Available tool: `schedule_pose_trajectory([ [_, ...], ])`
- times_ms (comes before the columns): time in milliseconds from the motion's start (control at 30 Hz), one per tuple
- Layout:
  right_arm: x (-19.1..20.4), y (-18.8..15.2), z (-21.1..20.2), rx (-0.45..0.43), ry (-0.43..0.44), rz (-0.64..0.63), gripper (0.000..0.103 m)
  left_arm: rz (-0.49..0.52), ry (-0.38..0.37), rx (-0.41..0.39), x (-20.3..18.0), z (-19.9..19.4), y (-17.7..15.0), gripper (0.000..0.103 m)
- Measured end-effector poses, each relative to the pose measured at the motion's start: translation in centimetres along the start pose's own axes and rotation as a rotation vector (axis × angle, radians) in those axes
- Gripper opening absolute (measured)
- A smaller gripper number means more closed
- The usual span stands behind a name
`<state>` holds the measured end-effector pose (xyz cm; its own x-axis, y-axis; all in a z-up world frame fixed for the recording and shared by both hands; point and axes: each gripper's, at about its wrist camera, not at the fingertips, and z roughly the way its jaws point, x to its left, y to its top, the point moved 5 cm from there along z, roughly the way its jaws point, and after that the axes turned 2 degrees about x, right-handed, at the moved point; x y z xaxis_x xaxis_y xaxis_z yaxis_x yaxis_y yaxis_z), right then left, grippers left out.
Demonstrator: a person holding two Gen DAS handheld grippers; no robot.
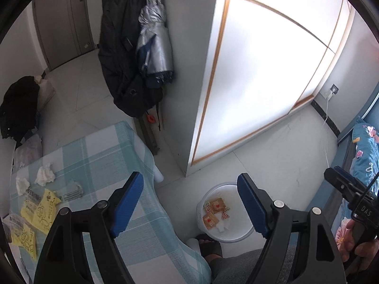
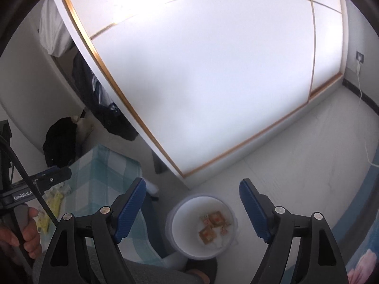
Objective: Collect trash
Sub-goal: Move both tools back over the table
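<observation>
A white bin point(image 1: 239, 235) stands on the floor beside the table and holds several orange snack wrappers point(image 1: 216, 206); it also shows in the right wrist view point(image 2: 180, 215). On the checked tablecloth point(image 1: 106, 156) lie crumpled white tissues point(image 1: 45, 174), yellow packets point(image 1: 40, 209) and a clear wrapper point(image 1: 72, 190). My left gripper point(image 1: 189, 203) is open and empty, above the table's edge and the bin. My right gripper point(image 2: 190, 208) is open and empty, above the bin.
A white wardrobe point(image 1: 260, 75) with gold trim stands ahead. A black backpack point(image 1: 120, 54) and a silver umbrella point(image 1: 154, 47) hang by it. A bed with blue flowered bedding point(image 1: 364, 156) is on the right. Dark clothes point(image 1: 19, 108) lie at the left. A foot point(image 1: 209, 246) is below.
</observation>
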<state>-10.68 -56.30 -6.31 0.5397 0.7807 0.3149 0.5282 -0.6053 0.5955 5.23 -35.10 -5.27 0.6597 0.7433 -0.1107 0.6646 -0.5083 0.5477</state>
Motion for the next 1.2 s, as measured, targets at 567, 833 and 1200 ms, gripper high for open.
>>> schedule_pose_trajectory([
  [567,20.8,2.8,-7.6,-0.260,0.190,-0.315,0.099,-0.293,0.143,-0.238,16.1,-12.3,-3.4,0.087],
  [833,29.6,0.1,-4.2,-0.230,0.268,-0.430,0.099,-0.417,0.277,-0.286,24.6,-14.8,-7.0,0.094],
  [1200,40.3,-4.1,3.1,-0.072,0.352,-0.596,0.099,-0.592,0.336,-0.286,33.8,-13.7,-9.7,0.095],
])
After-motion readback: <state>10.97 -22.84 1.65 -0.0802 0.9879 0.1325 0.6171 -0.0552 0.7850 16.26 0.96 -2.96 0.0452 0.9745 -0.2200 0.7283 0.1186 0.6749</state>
